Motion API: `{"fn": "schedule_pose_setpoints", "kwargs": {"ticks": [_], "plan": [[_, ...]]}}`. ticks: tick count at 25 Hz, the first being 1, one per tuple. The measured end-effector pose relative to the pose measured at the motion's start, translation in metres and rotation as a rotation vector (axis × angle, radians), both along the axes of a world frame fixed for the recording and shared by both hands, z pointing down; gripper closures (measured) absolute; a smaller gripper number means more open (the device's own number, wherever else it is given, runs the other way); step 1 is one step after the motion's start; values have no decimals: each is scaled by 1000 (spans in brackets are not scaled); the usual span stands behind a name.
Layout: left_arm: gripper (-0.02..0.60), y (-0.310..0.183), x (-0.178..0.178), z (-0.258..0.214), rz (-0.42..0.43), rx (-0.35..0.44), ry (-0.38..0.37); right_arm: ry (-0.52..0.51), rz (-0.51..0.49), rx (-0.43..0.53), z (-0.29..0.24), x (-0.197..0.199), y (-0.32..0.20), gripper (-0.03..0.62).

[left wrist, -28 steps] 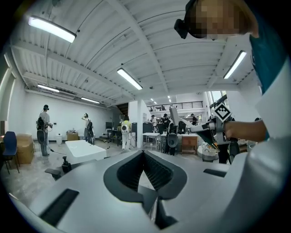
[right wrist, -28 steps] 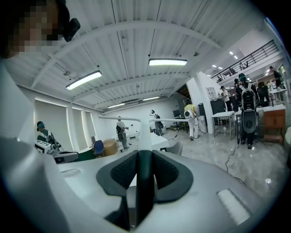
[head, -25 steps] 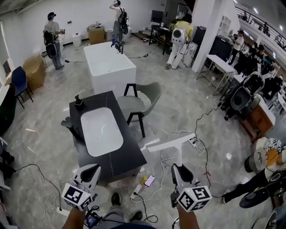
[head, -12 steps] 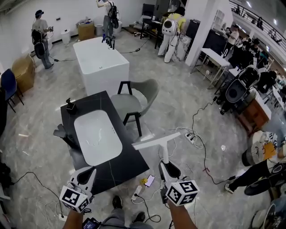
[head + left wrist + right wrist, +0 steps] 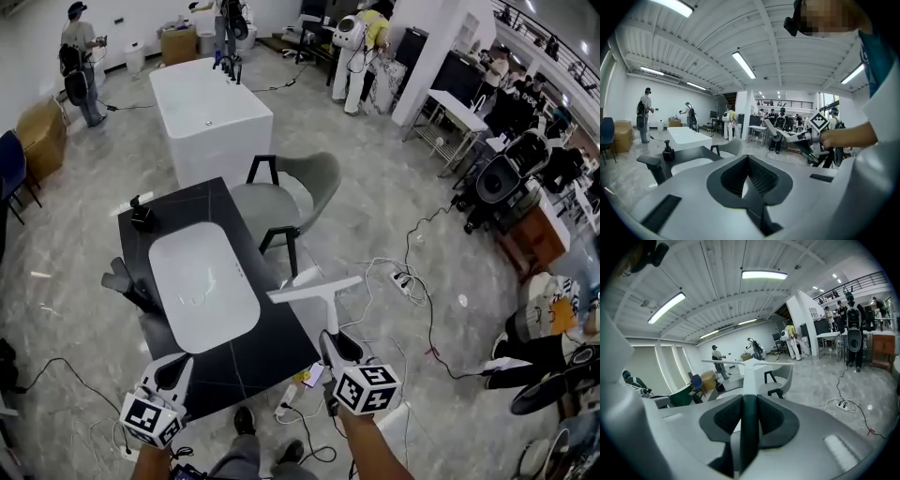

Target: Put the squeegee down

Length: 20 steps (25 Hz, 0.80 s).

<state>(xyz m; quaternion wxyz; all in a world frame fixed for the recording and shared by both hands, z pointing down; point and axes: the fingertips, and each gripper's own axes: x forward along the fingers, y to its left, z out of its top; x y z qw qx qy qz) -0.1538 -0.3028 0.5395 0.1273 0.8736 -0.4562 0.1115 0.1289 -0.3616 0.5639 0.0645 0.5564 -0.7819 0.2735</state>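
Closest to you, your left gripper (image 5: 175, 367) is clenched on nothing. It hangs over the near left corner of the desk (image 5: 258, 352) and has no part in this step.

Your right gripper (image 5: 330, 339) is grasping the squeegee (image 5: 317, 291) by the lower end of its handle. The jaws are clamped on both sides of the white shaft. The handle runs straight out ahead of them and the blade sits crosswise at the far end, roughly level. From the head view the squeegee looks to be in the air, with its blade above the desk's right edge, between the white basin (image 5: 202, 281) and the grey chair (image 5: 286, 192).

So you're on the carry and nothing has been set down yet.

Next, bring it over bare dark desk top, which means the strip right of the basin or the wider patch at the near end. Lower it until blade and handle both rest flat, and only then let the jaws go. That strip looks narrow, so an early release could send the squeegee off the edge to the floor or into the basin.

Further off are a small black item (image 5: 142, 216) on the desk's far corner and a white tub (image 5: 211, 112). Neither is in your way.
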Motion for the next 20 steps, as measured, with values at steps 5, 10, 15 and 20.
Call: {"fn": "schedule_pose_setpoints", "kwargs": {"ticks": [5, 10, 15, 20], "plan": [[575, -14, -7, 25, -8, -30, 3, 13, -4, -51, 39, -10, -25, 491], [575, -26, -13, 47, -9, -54, 0, 19, -6, -99, 78, -21, -46, 491], [575, -31, -16, 68, -9, -90, 2, 32, -4, -151, 110, -29, -59, 491], [575, -36, -22, 86, -11, -111, 7, 47, -5, -199, 143, -39, -71, 491]]}}
